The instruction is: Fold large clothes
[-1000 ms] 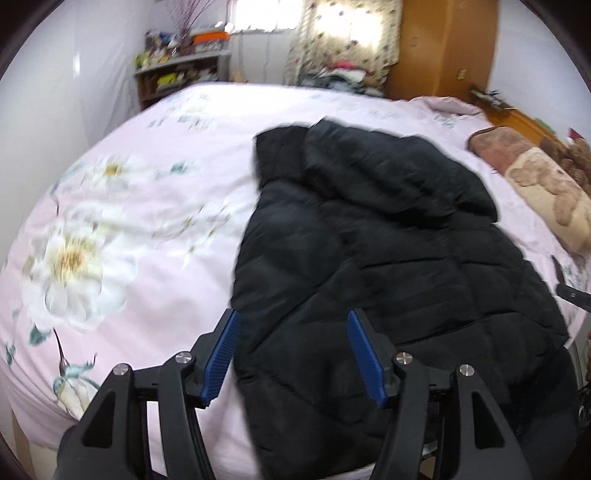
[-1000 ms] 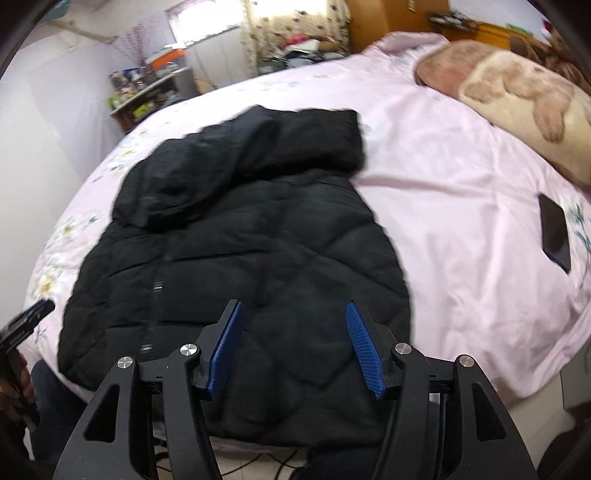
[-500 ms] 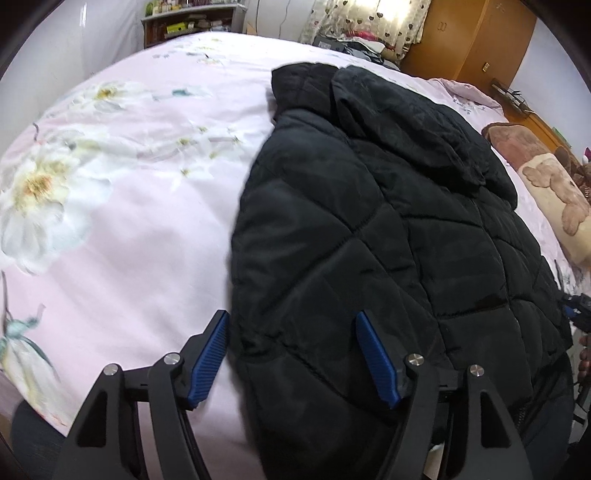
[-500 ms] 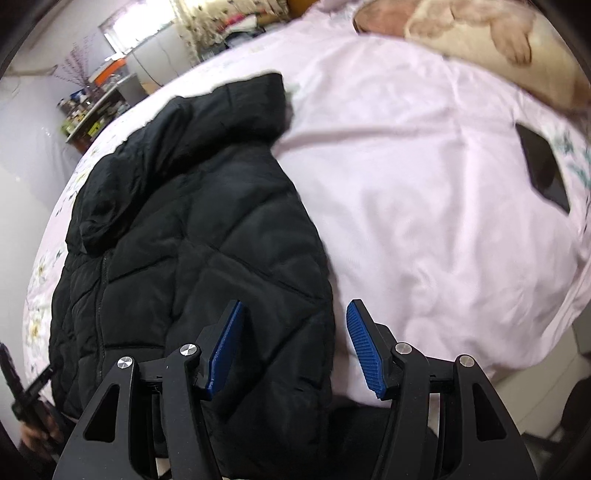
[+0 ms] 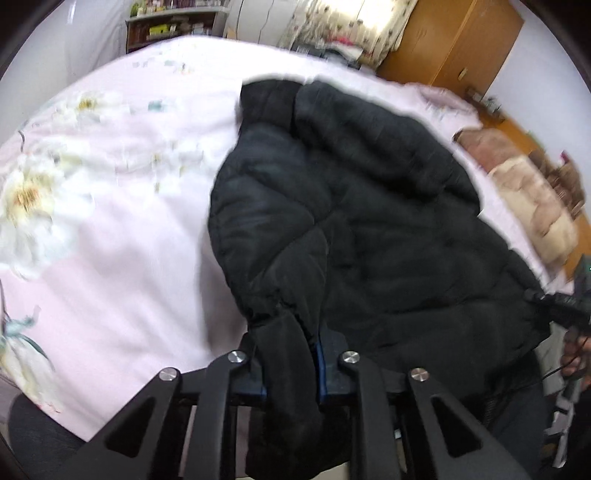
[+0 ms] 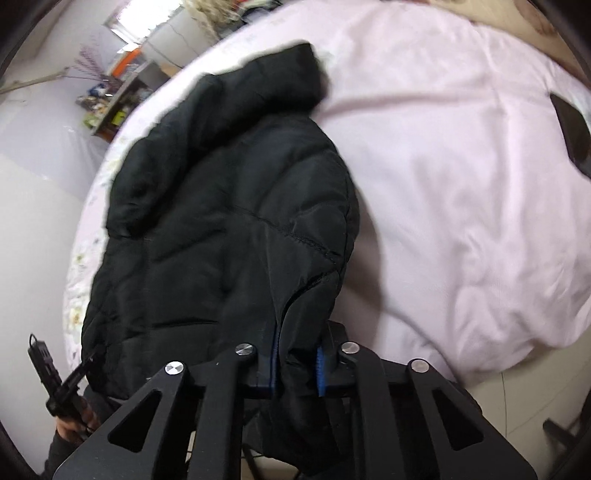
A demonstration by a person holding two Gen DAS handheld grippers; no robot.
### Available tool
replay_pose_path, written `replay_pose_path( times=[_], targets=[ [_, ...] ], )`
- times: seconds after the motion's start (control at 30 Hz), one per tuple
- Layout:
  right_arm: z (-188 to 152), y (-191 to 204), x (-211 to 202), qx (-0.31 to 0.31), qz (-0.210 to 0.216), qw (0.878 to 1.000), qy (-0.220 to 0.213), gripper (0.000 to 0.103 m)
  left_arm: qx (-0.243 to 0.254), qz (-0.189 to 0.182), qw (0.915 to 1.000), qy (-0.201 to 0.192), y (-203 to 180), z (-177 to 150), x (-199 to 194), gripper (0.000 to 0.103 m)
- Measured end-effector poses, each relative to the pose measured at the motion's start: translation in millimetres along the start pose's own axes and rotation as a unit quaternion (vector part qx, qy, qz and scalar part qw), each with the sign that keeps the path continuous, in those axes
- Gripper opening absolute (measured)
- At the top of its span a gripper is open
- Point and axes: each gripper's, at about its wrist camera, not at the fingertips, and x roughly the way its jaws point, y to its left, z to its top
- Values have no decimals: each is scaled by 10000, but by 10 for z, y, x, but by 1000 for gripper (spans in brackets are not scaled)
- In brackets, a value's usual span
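A black puffer jacket [image 5: 369, 229] lies on the pink floral bed [image 5: 110, 258]; shelves [image 5: 173, 29] blurred. The left hand-held gripper [image 5: 288, 373] and the right hand-held gripper [image 6: 295, 369] have just closed, each clamping the hem.

left tongs [image 5: 290, 365]: angled downward, jaws just closed in, pinching a bunch of the black jacket [image 5: 351, 221] hem | right tongs [image 6: 297, 363]: angled downward, jaws just closed in, clamped on the jacket's other hem corner
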Motion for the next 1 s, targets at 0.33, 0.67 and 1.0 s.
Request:
replay_pose_path(
  times=[0.33, 0.67, 1.0],
  targets=[
    [-87, 299, -807, -241, 678, 9950, -697, 12, -166, -620, 9918, -1109, 129, 233, -1095, 15],
    [-280, 305, -1123, -193, 1031, 9897, -972, 12, -374, -818, 9878, -1272, 155, 265, -1248, 15],
    [407, 521, -1105, -19, 1325, 9793, -1528, 12, -837, -1059, 9766, -1673, 263, 1025, -1089, 15]
  ],
)
